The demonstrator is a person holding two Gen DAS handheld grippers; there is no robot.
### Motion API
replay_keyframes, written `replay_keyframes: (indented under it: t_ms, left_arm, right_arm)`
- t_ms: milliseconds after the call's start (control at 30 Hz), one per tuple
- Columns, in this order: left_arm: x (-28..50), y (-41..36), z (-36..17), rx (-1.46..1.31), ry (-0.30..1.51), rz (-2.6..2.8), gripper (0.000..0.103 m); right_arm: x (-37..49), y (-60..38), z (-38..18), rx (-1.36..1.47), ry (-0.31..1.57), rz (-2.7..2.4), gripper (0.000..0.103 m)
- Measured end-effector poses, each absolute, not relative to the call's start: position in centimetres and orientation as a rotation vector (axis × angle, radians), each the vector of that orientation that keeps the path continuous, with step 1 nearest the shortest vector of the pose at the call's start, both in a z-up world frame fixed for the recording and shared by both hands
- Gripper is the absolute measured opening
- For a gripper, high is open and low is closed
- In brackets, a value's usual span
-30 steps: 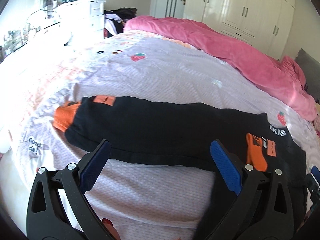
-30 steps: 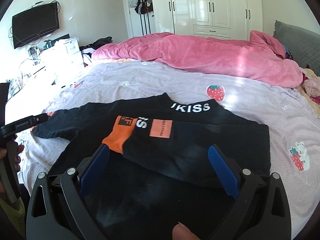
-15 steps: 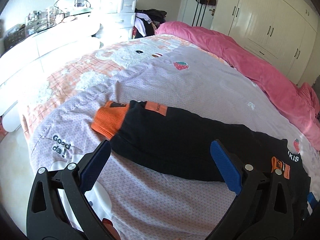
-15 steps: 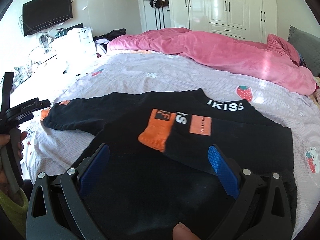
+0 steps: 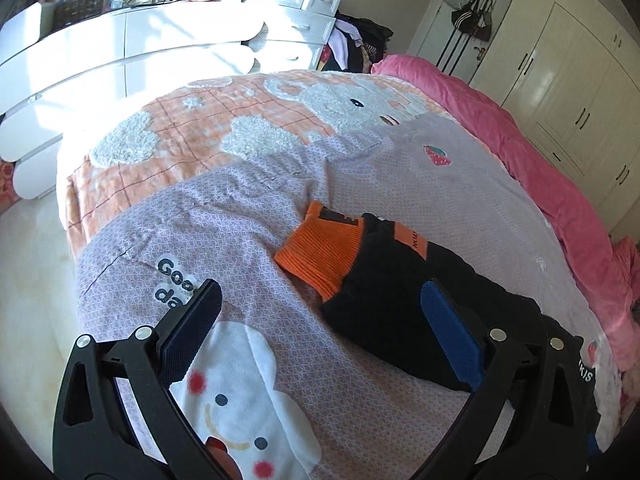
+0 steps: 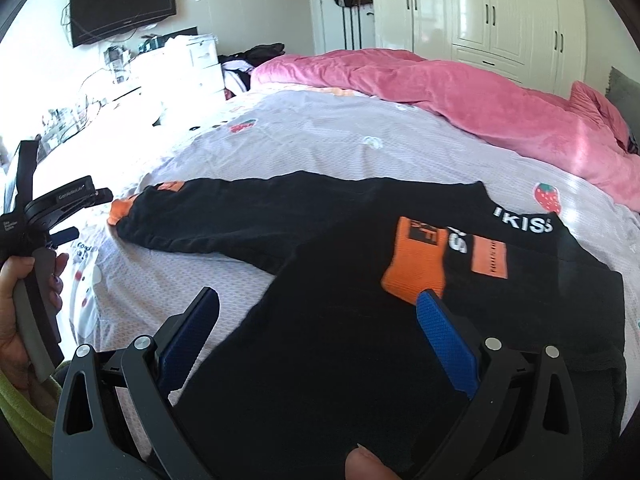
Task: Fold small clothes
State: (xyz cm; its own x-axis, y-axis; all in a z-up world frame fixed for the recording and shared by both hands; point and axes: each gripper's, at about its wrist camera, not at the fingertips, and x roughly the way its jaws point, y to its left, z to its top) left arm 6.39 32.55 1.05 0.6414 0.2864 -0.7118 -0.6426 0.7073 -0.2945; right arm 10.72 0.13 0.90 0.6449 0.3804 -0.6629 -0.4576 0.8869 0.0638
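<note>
A small black sweater with orange cuffs and white neck lettering lies flat on the lilac bedspread. One sleeve is folded across its chest, orange cuff up. The other sleeve stretches out to the left, ending in an orange cuff. My left gripper is open, hovering just short of that cuff, its right finger over the sleeve. My right gripper is open above the sweater's body, holding nothing. In the right wrist view the left gripper shows at the far left, held by a hand.
A pink duvet is heaped along the bed's far side. White drawers and a cluttered counter stand beyond the bed's left edge, white wardrobes at the back. The bed's near-left edge drops to the floor.
My left gripper has swung left along the outstretched sleeve, so the orange cuff is now between and ahead of its fingers. My right gripper drifted left over the sweater. Both stayed open.
</note>
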Motion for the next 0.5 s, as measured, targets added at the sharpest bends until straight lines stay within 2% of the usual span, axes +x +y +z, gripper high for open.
replay_keyframes:
  t_ms: [67, 133, 200, 300, 500]
  left_arm:
    - [6.3, 32.9, 0.6, -0.595, 0.686, 0.564, 0.093]
    - [6.4, 33.2, 0.4, -0.616, 0.679, 0.550, 0.087]
    - [6.6, 33.4, 0.4, -0.628, 0.665, 0.538, 0.074]
    - [7.3, 33.8, 0.3, -0.638, 0.654, 0.525, 0.060]
    - [9.7, 34.4, -1.8, -0.645, 0.706, 0.520, 0.059]
  right_arm:
    - [10.7, 1.3, 0.8, -0.126, 0.732, 0.493, 0.098]
    - [10.5, 2.4, 0.7, -0.144, 0.734, 0.508, 0.098]
    - [10.4, 3.4, 0.5, -0.163, 0.734, 0.514, 0.098]
    - [10.5, 4.0, 0.4, -0.164, 0.741, 0.524, 0.098]
    - [10.8, 4.1, -0.2, -0.170, 0.757, 0.509, 0.098]
